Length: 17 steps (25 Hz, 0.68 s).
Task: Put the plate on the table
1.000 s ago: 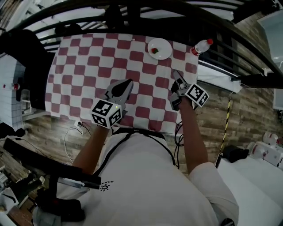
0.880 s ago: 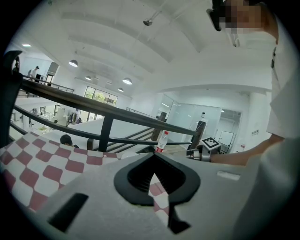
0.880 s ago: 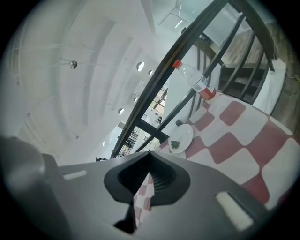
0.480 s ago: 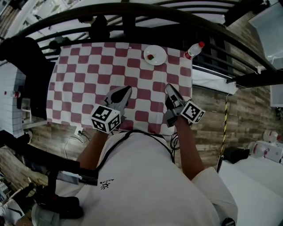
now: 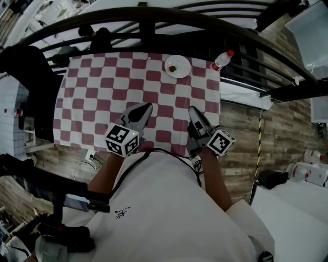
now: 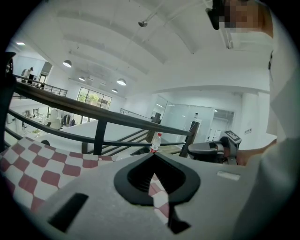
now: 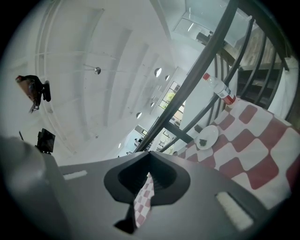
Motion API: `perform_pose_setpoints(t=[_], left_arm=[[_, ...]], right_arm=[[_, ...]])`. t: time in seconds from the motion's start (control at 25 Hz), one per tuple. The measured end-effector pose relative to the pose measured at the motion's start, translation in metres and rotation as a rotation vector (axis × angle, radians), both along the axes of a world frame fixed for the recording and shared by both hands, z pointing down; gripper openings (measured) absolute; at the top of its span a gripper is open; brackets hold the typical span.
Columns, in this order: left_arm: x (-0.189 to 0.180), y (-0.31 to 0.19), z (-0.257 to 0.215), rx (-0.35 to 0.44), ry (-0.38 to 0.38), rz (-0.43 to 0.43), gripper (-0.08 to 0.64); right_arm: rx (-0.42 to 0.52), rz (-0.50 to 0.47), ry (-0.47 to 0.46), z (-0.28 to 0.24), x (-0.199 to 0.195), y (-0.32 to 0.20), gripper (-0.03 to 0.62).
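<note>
**Plate rests at the far edge, well ahead of both shut grippers**

At the left, the left gripper (image 5: pixel 146 108) hovers over the near half of the checked table (image 5: pixel 92 87). Its own view shows the two jaws pressed together along a single seam, with only the red-and-white cloth visible through the notch behind them. It holds nothing. From its tips the plate (image 5: pixel 178 66) lies forward and off to the right, well apart from it.

The plate is white and round, so it has no long axis to line up with and any side of its rim offers the same approach. It sits flat on the cloth near the far edge, just in front of the black railing (image 5: pixel 154 15), and carries a small red and dark bit of food. Judged from how it lies, the task's aim looks already met.

Further right, the right gripper (image 5: pixel 191 110) is also closed on nothing, its jaws meeting with cloth alone seen past them. The plate lies ahead of its tips and slightly to the left. This is the nearer hand, though the gap is still wide.

At the far right corner a clear bottle (image 5: pixel 221 60) with a red cap stands near the plate without touching it. Any reach from the right would pass close to it.
</note>
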<state>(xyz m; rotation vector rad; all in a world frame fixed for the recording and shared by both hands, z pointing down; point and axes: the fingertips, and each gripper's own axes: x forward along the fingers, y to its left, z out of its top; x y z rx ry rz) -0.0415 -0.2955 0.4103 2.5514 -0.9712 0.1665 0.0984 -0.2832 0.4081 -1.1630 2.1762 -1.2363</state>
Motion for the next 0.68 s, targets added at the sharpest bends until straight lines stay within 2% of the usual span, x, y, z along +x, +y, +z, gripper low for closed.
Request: perform_pose_setpoints(t=[0.68], left_arm=[[0.0036,0.0056,-0.0027,0.000,-0.004,-0.014,0.002]], right_arm=[[0.030,-0.023,0.051,-0.0033,0.0094,0.0030,0.006]])
